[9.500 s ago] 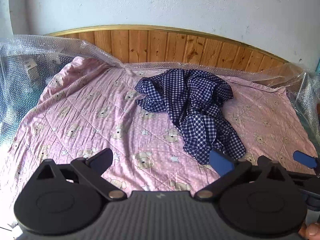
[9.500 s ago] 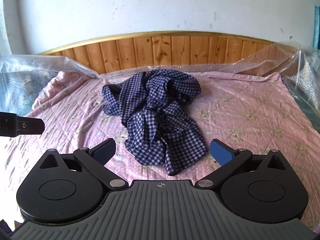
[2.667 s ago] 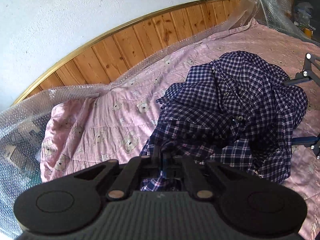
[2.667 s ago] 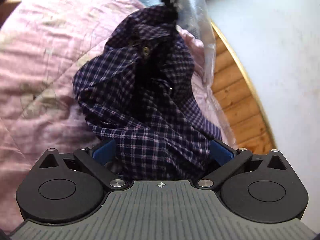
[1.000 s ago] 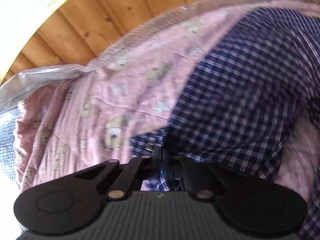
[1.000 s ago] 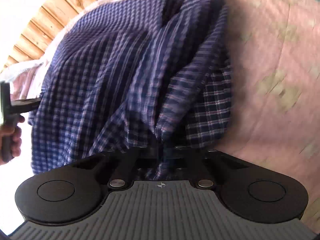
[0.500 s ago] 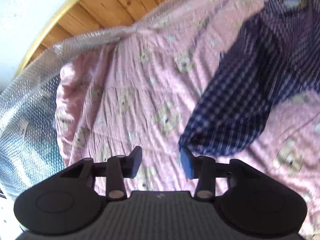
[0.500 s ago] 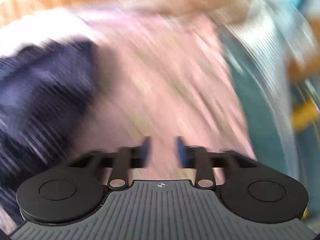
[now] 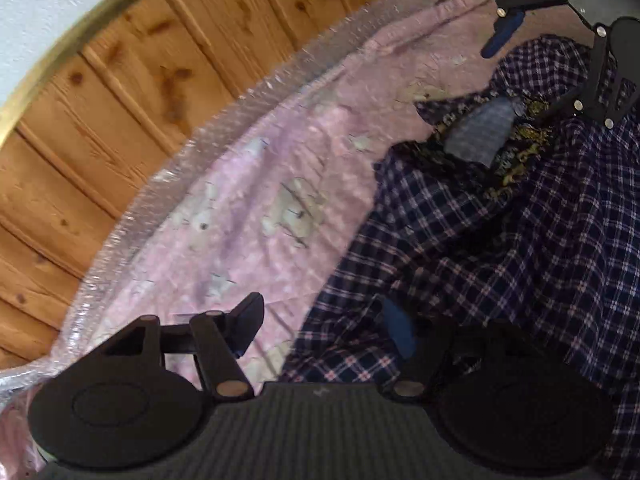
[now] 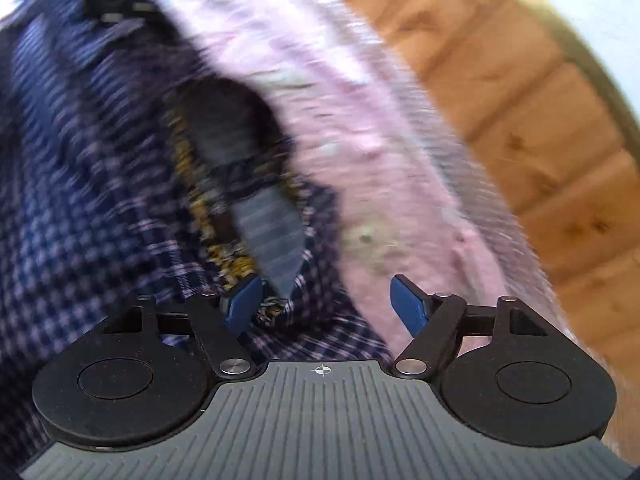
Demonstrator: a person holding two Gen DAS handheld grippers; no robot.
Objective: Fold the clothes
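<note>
A navy checked shirt (image 9: 500, 240) lies spread on the pink bear-print bed cover (image 9: 256, 208), collar and grey neck label (image 9: 480, 132) toward the headboard. My left gripper (image 9: 324, 324) is open low over the shirt's near edge, its left finger over the cover and its right finger on the cloth. My right gripper (image 10: 326, 300) is open at the collar, with the shirt (image 10: 80, 200) and its label (image 10: 272, 236) between and ahead of the jaws; this view is blurred. It also shows in the left wrist view (image 9: 560, 20), above the collar.
A wooden headboard (image 9: 140, 92) with a gold rim runs along the far side. Bubble wrap (image 9: 224, 120) lines the edge of the bed between headboard and cover. The headboard also shows in the right wrist view (image 10: 540, 120).
Both grippers held the shirt in the air a second ago, then let go and opened. The shirt now lies flat, and both open grippers have come back down to it.
</note>
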